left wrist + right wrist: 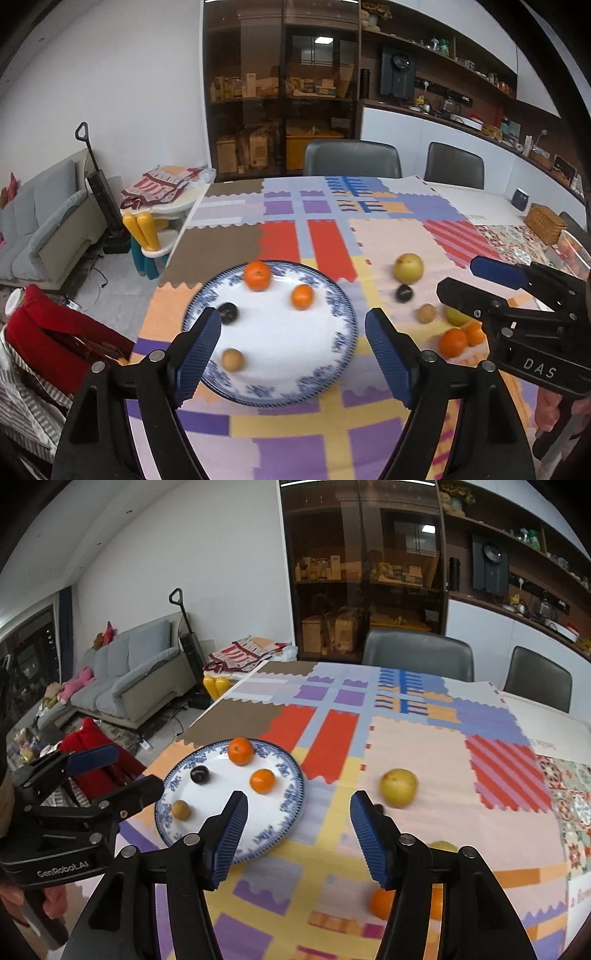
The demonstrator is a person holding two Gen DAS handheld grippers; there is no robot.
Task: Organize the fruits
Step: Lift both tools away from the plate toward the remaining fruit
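Note:
A blue-rimmed white plate point(334, 301) point(291, 779) holds two oranges point(258, 275) point(302, 296), a dark plum point(227, 313) and a small brown fruit point(232, 359). My left gripper point(291, 341) is open and empty above the plate's near part. To the plate's right on the cloth lie a yellow-green pear point(408, 267) point(399, 787), a dark plum point(404, 293), a small brown fruit point(426, 313), a partly hidden green fruit point(455, 316) and oranges point(453, 342) point(382, 902). My right gripper point(298, 825) point(465, 278) is open and empty above the cloth between plate and pear.
A patchwork cloth point(303, 435) covers the table. Two grey chairs point(351, 158) point(454, 165) stand at the far edge. A wicker box point(546, 223) and a small dark speaker point(521, 198) sit far right. A red bag point(48, 339) lies left of the table.

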